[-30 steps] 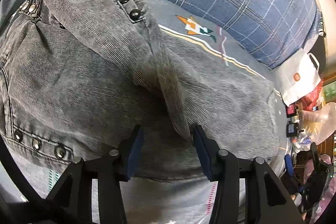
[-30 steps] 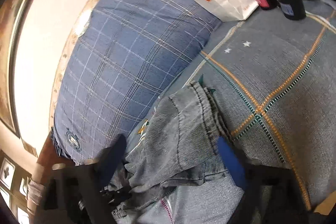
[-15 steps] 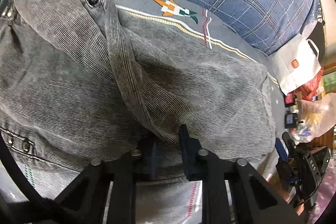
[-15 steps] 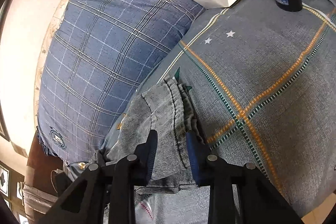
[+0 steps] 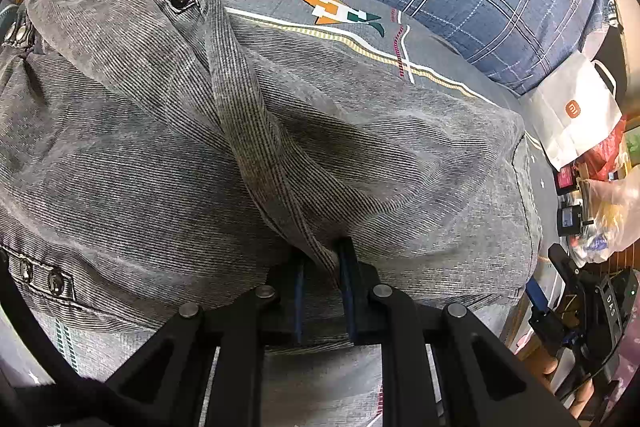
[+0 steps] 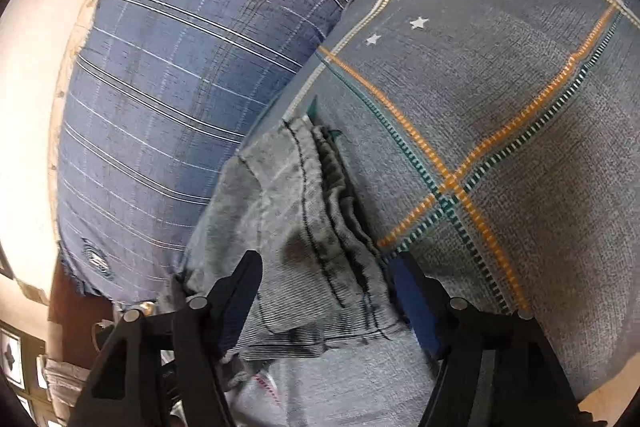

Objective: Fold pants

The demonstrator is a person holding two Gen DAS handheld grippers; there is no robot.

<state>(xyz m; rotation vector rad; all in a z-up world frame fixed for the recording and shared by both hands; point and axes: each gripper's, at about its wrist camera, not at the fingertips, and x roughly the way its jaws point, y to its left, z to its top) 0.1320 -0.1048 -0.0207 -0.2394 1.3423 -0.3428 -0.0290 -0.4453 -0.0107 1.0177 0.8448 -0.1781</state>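
1. On the left, left gripper is pinched nearly closed on a raised ridge of the grey pants, which lie bunched on the bedspread near the blue pillow.
2. On the right, right gripper stands wide open, straddling the stacked hem edge and gripping nothing.
3. Step: securing grips mid-fold. Next probably: right closes on the hem.

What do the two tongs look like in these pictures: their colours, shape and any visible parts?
Both tongs are matte black frames with angular, triangular cut-outs and round silver pivot bolts. The left tongs carry narrow blue pads along the inner faces of their two fingers. The right tongs have the same build, with blue pads on the fingers. No cables, sleeves or printed markings show on either pair.
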